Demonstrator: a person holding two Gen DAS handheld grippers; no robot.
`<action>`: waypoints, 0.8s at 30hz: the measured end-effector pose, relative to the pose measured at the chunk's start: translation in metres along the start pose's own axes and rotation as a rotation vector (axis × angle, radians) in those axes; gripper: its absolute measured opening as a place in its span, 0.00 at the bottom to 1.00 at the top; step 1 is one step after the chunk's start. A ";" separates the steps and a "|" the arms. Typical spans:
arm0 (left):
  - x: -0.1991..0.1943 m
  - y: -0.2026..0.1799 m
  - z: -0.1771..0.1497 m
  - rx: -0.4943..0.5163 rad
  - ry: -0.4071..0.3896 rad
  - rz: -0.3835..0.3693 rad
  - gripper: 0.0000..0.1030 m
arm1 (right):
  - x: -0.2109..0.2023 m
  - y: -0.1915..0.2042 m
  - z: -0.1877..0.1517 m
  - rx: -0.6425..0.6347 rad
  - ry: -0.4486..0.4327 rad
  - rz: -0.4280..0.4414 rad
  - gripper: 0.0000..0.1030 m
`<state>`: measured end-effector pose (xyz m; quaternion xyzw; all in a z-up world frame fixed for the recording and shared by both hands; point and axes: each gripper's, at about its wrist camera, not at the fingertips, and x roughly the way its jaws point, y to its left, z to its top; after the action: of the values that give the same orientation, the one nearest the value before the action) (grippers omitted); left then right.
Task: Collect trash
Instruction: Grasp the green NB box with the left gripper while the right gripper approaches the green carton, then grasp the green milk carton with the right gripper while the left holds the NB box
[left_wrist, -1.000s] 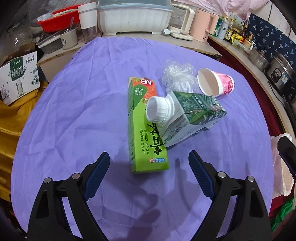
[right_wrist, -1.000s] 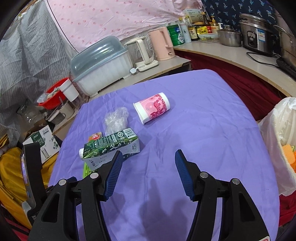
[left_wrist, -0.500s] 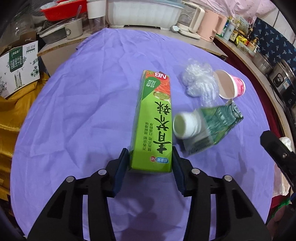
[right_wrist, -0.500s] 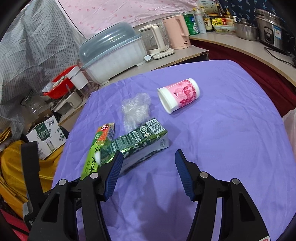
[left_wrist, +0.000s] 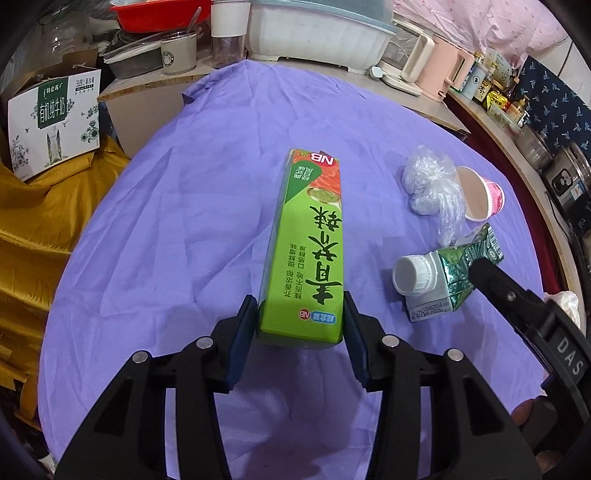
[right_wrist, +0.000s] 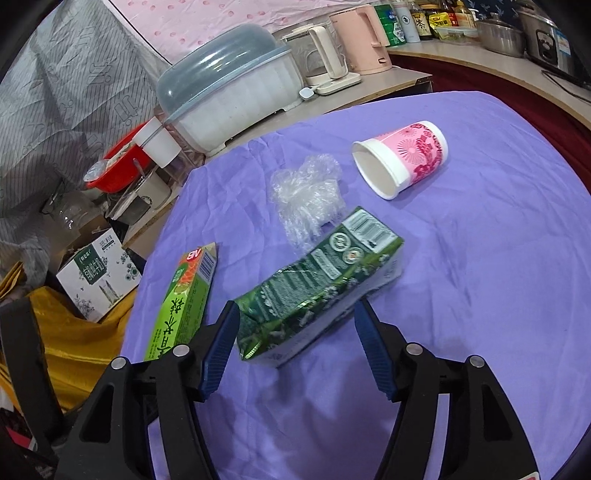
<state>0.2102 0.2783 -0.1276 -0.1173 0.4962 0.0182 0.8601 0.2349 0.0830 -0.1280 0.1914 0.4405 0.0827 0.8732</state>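
Observation:
My left gripper (left_wrist: 300, 332) is shut on the near end of a long green box (left_wrist: 310, 243), which points away over the purple table; the box also shows in the right wrist view (right_wrist: 184, 302). My right gripper (right_wrist: 295, 332) is open, its jaws on either side of the near end of a dark green carton (right_wrist: 317, 284) with a white cap (left_wrist: 412, 275). The right pad looks apart from the carton. A crumpled clear plastic wrap (right_wrist: 306, 195) and a pink paper cup (right_wrist: 402, 158) on its side lie beyond the carton.
The purple tablecloth (left_wrist: 177, 236) covers a round table. Behind it stand a white dish box with a lid (right_wrist: 232, 96), a kettle (right_wrist: 325, 55), a pink jug (right_wrist: 364, 38) and a red bowl (right_wrist: 118, 162). A cardboard box (left_wrist: 55, 122) sits on yellow cloth at left.
My left gripper moved forward and shut on the green box. My right gripper moved in, open, until its jaws came around the carton's end.

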 end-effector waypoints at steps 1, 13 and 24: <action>-0.001 0.001 0.001 0.000 -0.005 0.000 0.42 | 0.003 0.003 0.001 0.006 -0.002 -0.007 0.64; 0.004 0.018 0.017 -0.026 -0.007 -0.005 0.42 | 0.041 0.017 0.018 0.072 0.015 -0.127 0.70; 0.006 0.009 0.000 -0.001 0.027 -0.026 0.42 | 0.015 0.013 -0.002 -0.040 0.010 -0.165 0.62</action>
<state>0.2119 0.2864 -0.1344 -0.1244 0.5060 0.0057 0.8535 0.2428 0.0999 -0.1352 0.1365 0.4571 0.0204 0.8786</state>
